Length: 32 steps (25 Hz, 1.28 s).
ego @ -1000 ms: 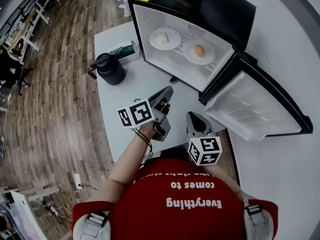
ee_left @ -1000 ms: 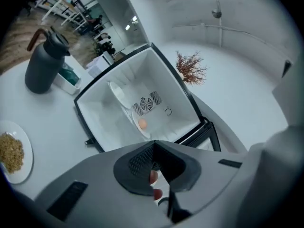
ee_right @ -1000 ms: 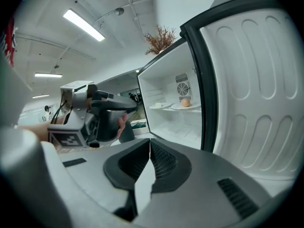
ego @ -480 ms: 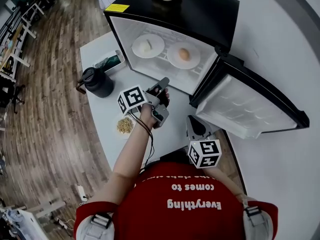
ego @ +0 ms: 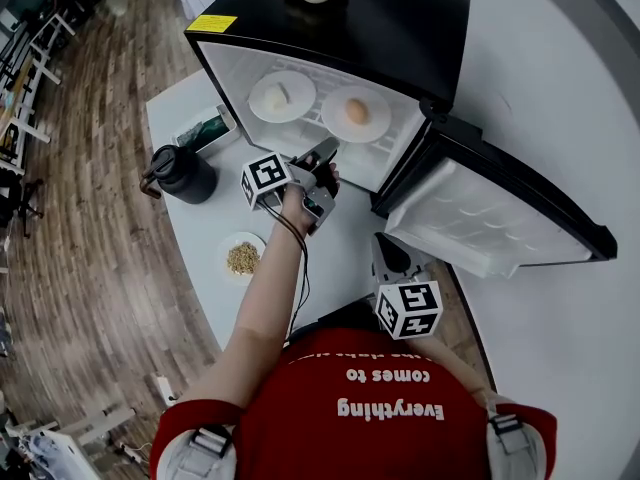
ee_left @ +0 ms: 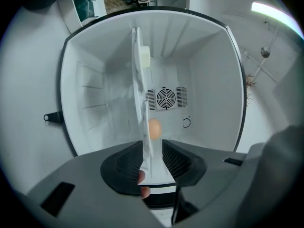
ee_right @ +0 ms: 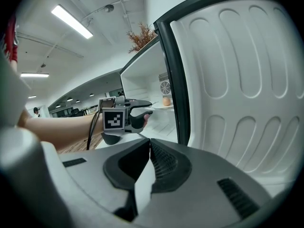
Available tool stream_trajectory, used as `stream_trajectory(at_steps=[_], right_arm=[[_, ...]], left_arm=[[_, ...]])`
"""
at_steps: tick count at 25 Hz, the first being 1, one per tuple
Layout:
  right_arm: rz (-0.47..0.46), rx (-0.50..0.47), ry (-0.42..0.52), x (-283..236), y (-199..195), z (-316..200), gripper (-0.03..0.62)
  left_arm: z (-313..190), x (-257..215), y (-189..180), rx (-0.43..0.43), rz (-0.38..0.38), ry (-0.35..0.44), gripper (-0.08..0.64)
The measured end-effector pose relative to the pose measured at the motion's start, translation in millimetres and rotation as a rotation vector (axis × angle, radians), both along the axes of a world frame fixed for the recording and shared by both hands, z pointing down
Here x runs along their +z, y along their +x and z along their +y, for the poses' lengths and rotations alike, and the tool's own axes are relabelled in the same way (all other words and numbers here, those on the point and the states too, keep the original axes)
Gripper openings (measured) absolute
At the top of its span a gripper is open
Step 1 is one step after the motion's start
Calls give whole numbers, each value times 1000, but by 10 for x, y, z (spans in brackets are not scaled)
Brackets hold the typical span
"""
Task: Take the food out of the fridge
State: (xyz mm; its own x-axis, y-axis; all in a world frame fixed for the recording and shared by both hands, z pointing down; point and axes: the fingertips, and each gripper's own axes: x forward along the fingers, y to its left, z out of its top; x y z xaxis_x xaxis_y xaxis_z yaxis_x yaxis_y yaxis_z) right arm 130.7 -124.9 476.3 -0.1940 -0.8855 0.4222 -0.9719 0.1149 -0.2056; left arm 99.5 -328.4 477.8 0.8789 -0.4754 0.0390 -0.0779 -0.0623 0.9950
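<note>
The fridge (ego: 400, 38) stood on the white counter (ego: 345, 233) with its door (ego: 490, 218) swung wide to the right. Two plates sat side by side on its shelf: the left plate (ego: 262, 103) held a pale piece of food, and the right plate (ego: 335, 126) carried an egg (ego: 355, 111). A third plate (ego: 226, 250) of brownish food lay on the counter near a black jug (ego: 183, 173). The left gripper (ego: 326, 154) was at the fridge mouth, just in front of the egg's plate. Its fingers (ee_left: 128, 160) had just been opening and stood apart. The white edge of shelf and plate lined up with their gap, and nothing was clamped. The right gripper (ego: 382, 240) hung close to the person's body, beside the door. Its fingers (ee_right: 164, 158) were together and held nothing.
</note>
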Motion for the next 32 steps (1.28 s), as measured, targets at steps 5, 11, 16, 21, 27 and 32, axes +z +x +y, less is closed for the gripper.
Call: stream_trajectory(at_steps=[5,11,16,21,27,32], right_arm=[[-10,14,-2,3,61,-17,15],[-23,44,-4,24,156,-7,15],[-32,61,-5,34,202,2,15],[-40,71,-1,16,223,-12,15],[-42,55,1,20,176,-23,15],[-48,38,3,20,119,-9,15]], left_arm=[[-162,117,123,-8,-58,-47,135],[-258,136,242,-3,-122,-92,141],[-328,202,209,-68,-135,-184,72],[-335,161,183,-96,-166,-206,25],[-332,88,156,-90,-166,-187,23],[-251,37,76,-81,-153,-180,23]])
